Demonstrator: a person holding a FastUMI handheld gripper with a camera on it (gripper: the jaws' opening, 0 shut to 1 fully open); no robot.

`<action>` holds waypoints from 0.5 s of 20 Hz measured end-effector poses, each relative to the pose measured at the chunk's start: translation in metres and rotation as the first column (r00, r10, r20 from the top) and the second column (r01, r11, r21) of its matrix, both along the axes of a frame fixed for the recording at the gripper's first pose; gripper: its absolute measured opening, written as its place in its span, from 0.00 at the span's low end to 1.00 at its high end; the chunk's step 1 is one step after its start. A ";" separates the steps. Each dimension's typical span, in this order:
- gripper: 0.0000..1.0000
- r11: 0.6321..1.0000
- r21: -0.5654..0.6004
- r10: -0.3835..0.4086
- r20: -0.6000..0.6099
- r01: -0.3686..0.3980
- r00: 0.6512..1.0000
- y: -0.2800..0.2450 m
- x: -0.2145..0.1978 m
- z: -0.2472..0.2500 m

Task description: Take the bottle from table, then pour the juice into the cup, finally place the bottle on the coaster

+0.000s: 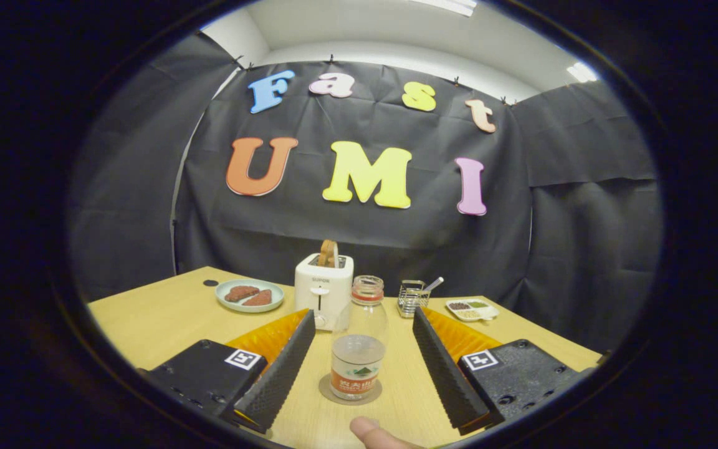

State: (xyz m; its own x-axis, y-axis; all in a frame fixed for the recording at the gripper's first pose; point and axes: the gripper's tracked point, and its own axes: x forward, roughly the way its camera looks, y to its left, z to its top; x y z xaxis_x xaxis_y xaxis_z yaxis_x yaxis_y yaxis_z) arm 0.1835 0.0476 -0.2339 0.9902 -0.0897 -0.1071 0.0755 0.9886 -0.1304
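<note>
A clear plastic bottle (359, 349) with no cap, a red ring at its neck and an orange-and-white label stands upright on a round grey coaster (328, 391) on the wooden table (166, 318). My gripper (364, 315) is open, and the bottle sits between its two fingers without touching either. The left finger (278, 368) and the right finger (446, 368) each stand a clear gap away from the bottle's sides. The bottle looks nearly empty.
Just beyond the bottle stands a white toaster (323, 298) holding a bread slice. Left of it is a pale plate (250, 295) with two reddish pieces. A small wire rack (412, 298) and a white divided tray (472, 309) sit beyond the right finger. A person's fingertip (368, 431) shows near me.
</note>
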 end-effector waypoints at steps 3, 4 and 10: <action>1.00 1.000 0.002 0.007 -0.003 -0.007 1.000 0.003 -0.027 0.023; 1.00 1.000 0.010 0.011 0.003 -0.011 1.000 0.005 -0.038 0.034; 1.00 0.998 0.053 0.035 0.072 -0.038 0.997 0.014 -0.096 0.100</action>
